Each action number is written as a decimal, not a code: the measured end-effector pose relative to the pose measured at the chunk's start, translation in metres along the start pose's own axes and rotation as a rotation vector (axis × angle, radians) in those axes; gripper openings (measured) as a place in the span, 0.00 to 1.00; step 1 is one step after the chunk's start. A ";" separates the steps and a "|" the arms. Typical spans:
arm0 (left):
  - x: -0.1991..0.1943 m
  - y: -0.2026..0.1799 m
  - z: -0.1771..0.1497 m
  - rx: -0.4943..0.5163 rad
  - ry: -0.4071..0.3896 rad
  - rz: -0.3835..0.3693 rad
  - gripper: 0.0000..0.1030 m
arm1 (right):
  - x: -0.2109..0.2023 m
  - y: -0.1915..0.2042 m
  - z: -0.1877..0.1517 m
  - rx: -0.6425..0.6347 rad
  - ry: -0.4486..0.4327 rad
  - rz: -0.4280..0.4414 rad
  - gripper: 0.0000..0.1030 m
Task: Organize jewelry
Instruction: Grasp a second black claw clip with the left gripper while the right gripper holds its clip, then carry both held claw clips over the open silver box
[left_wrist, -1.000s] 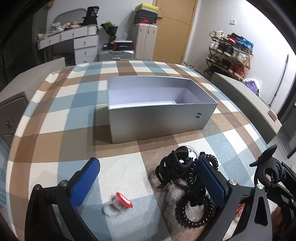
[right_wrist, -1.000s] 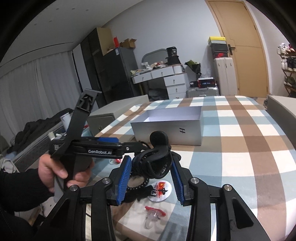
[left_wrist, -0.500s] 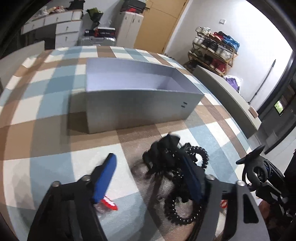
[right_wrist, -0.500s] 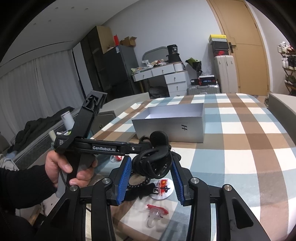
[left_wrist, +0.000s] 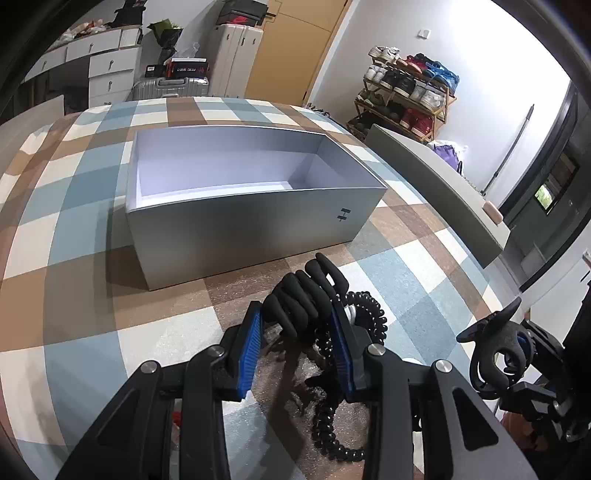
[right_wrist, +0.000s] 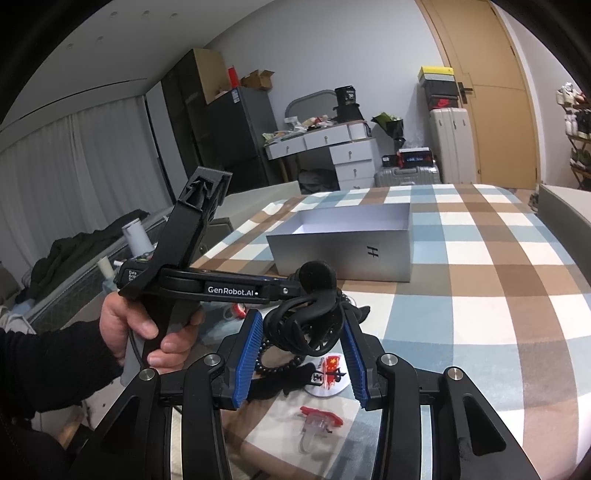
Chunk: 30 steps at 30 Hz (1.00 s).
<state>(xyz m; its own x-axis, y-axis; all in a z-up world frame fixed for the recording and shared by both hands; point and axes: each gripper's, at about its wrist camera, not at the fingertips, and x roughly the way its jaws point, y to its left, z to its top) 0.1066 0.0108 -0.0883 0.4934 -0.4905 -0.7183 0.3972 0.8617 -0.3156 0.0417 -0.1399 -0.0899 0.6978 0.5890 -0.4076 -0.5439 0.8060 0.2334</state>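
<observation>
Black hair claws: you hold one in each gripper.
Your left gripper (left_wrist: 297, 338) has its jaws clamped on a hair claw (left_wrist: 308, 301) just before the silver box (left_wrist: 255, 221); your right gripper (right_wrist: 303, 338) pinches another claw (right_wrist: 306, 317) above the checked bed (right_wrist: 498, 295).

Black gripper (right_wrist: 301, 349), blue ribbed pads, apparently black sleeve.

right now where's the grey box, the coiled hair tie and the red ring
grey box (left_wrist: 240, 225), left wrist view, on its near outer wall
coiled hair tie (left_wrist: 373, 310), left wrist view, on the upper loop
red ring (right_wrist: 320, 415), right wrist view, on its red top
</observation>
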 end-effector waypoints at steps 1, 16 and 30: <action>-0.001 0.001 0.000 -0.001 -0.006 0.016 0.29 | 0.000 0.000 0.000 0.001 0.001 0.000 0.41; -0.034 0.005 -0.011 -0.034 -0.073 0.064 0.29 | 0.004 0.000 -0.001 0.009 0.007 0.007 0.41; -0.056 -0.011 -0.004 0.062 -0.188 0.213 0.29 | 0.008 0.000 0.000 0.015 0.003 0.016 0.41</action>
<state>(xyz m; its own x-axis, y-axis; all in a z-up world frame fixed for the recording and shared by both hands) 0.0716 0.0294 -0.0470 0.7032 -0.3200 -0.6349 0.3132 0.9411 -0.1274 0.0469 -0.1357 -0.0933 0.6876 0.6016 -0.4066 -0.5481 0.7973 0.2527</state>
